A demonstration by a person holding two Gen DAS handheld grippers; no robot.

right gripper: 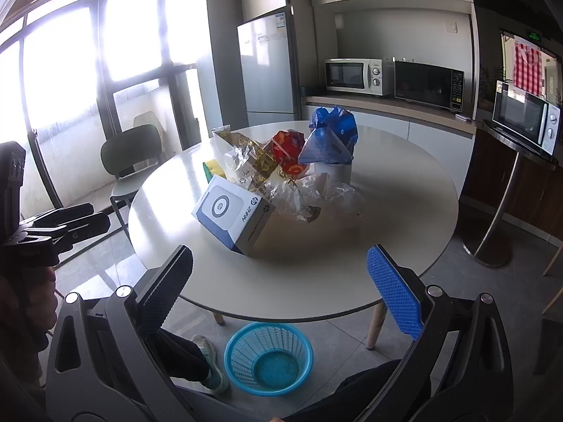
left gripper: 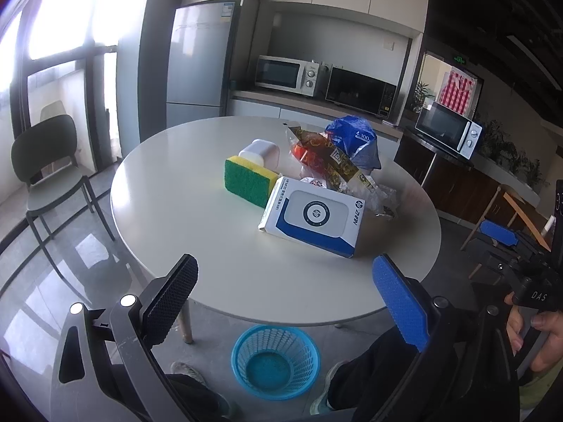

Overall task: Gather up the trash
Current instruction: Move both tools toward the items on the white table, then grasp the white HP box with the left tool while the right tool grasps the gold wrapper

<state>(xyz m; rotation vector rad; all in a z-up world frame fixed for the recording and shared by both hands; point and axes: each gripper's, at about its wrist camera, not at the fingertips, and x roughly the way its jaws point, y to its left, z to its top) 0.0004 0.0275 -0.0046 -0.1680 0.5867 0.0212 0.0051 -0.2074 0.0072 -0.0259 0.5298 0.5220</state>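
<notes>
On the round white table [left gripper: 197, 246] [right gripper: 404, 218] lie a white and blue HP box [left gripper: 313, 216] [right gripper: 228, 216], a green and yellow sponge [left gripper: 248, 179] [right gripper: 210, 168], a white container [left gripper: 258, 151], a red and gold wrapper [left gripper: 323, 156] [right gripper: 288, 154], a blue plastic bag [left gripper: 353, 139] [right gripper: 330, 137] and clear crumpled plastic [left gripper: 381, 197] [right gripper: 309, 193]. A blue mesh basket [left gripper: 275, 362] [right gripper: 268, 357] stands on the floor below the near table edge. My left gripper [left gripper: 285, 302] and right gripper [right gripper: 278, 292] are open and empty, held before the near edge.
A dark green chair [left gripper: 45, 172] [right gripper: 132, 161] stands left of the table. A fridge [left gripper: 200, 66], microwaves [left gripper: 286, 74] and a counter line the back wall. The person's legs and shoes [right gripper: 211, 365] flank the basket. The other gripper shows at the right edge [left gripper: 527, 263].
</notes>
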